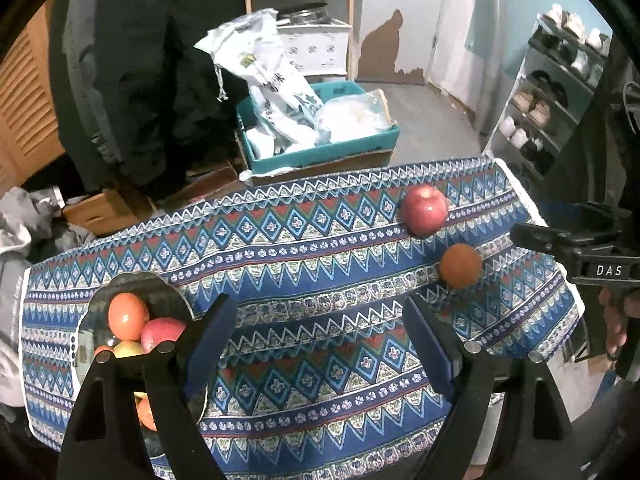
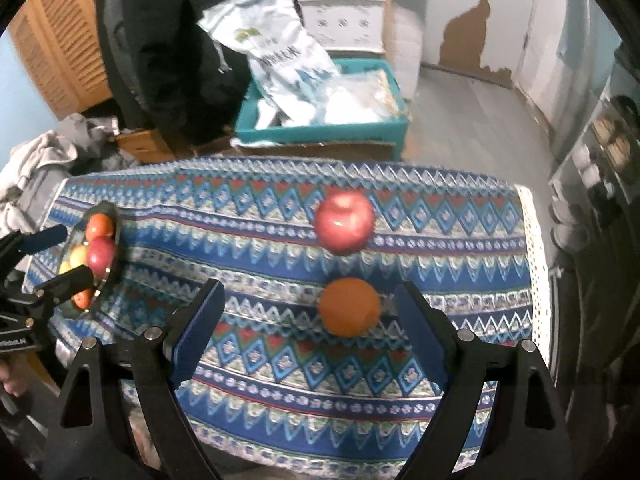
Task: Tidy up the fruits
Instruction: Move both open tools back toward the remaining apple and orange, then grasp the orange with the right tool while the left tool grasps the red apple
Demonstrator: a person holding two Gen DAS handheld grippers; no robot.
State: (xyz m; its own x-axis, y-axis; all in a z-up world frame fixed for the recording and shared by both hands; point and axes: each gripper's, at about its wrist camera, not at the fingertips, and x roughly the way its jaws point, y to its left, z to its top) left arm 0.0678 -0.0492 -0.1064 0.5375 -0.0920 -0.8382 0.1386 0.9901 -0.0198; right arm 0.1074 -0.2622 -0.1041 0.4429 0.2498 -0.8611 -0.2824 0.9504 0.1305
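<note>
The left hand-held gripper [image 1: 316,336] hangs over the cloth-covered surface [image 1: 320,380] with its blue-padded fingers spread wide and nothing between them. Just beside its left finger, partly hidden behind it, sits a dark bowl [image 1: 160,292] holding several fruits, among them an orange one [image 1: 128,316] and a red one [image 1: 160,332]. Ahead of this hand-held gripper and off to its right lie a red apple [image 1: 424,210] and, nearer, an orange [image 1: 460,266], close to each other but apart.

The right hand-held gripper [image 2: 310,320] is likewise spread, with no fruit pinched. The orange [image 2: 349,307] lies on the cloth just ahead of its fingertips, nearer the right finger, not touched by either pad. The red apple [image 2: 345,222] sits straight beyond the orange. The bowl [image 2: 114,240] of fruit is far off to this hand-held gripper's left, with the other hand-held gripper's fingers over it.

Beyond the surface's far edge stands a teal box [image 1: 320,152] stuffed with white bags.
</note>
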